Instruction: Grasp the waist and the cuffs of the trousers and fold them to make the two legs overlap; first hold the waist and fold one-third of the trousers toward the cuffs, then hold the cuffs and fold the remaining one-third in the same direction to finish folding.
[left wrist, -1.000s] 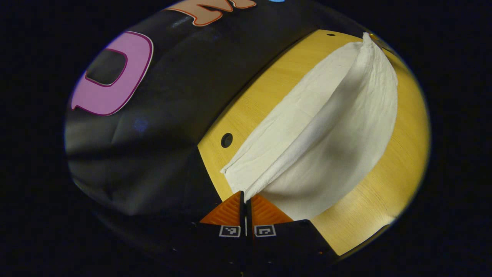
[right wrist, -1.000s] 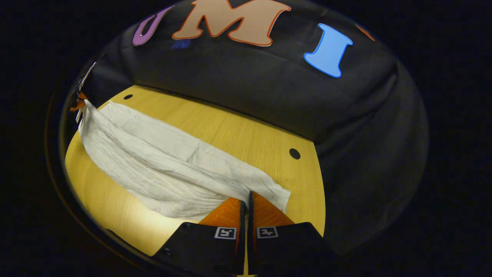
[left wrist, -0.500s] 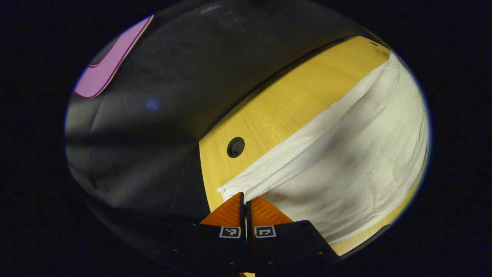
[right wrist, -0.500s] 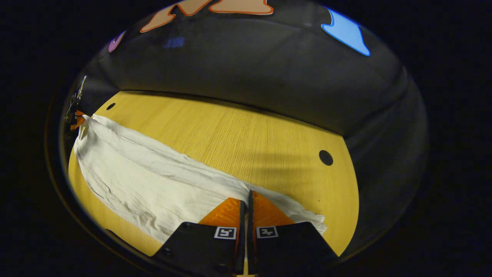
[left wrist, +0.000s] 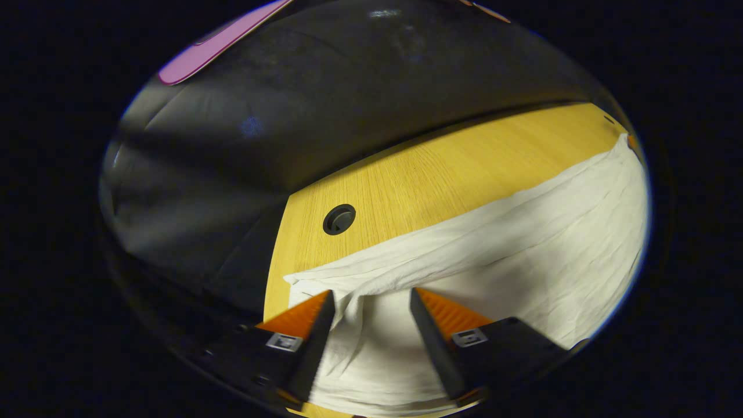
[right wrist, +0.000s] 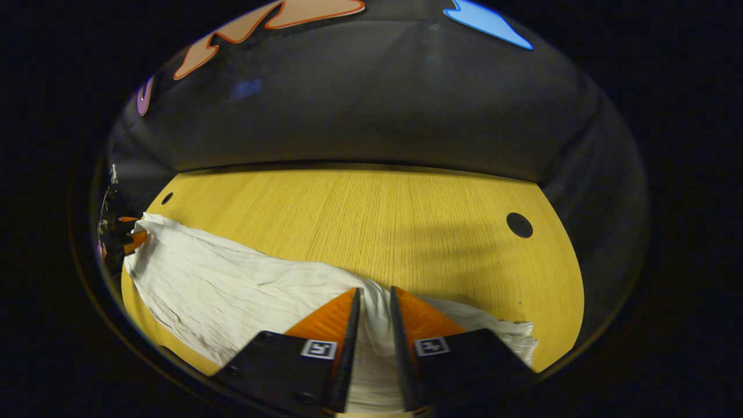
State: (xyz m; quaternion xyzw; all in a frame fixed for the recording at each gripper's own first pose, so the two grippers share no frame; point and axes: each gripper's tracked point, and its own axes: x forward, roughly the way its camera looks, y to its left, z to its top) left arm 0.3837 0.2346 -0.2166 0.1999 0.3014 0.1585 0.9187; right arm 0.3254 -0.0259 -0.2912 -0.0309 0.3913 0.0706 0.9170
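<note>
A: Left gripper view first. What is the left gripper (left wrist: 367, 302) doing?

B: Its 2 fingers are spread wide, with the white crinkled cotton trousers (left wrist: 522, 232) lying slack between and ahead of them on the yellow wood-grain tabletop (left wrist: 418, 180). Nothing is pinched. A short end of the cloth sits right at the fingertips, and the rest runs away to the gripper's front-right. A round dark hole (left wrist: 339, 219) in the tabletop lies just ahead-left of that end.

A: And the right gripper view?

B: The right gripper (right wrist: 374, 299) has its fingers parted by a narrower gap, a ridge of cloth rising between them; I judge it released or nearly so. From here the trousers stretch to the far left, where the other gripper touches the far end.

A: So the long axis?

B: It runs from one gripper to the other, flat on the table. Which end is the waist, I cannot tell.

A: Progress?

B: I judge the lengthwise fold done: the cloth looks doubled into 1 narrow band, legs overlapping. The 2 one-third folds are left to do.
</note>
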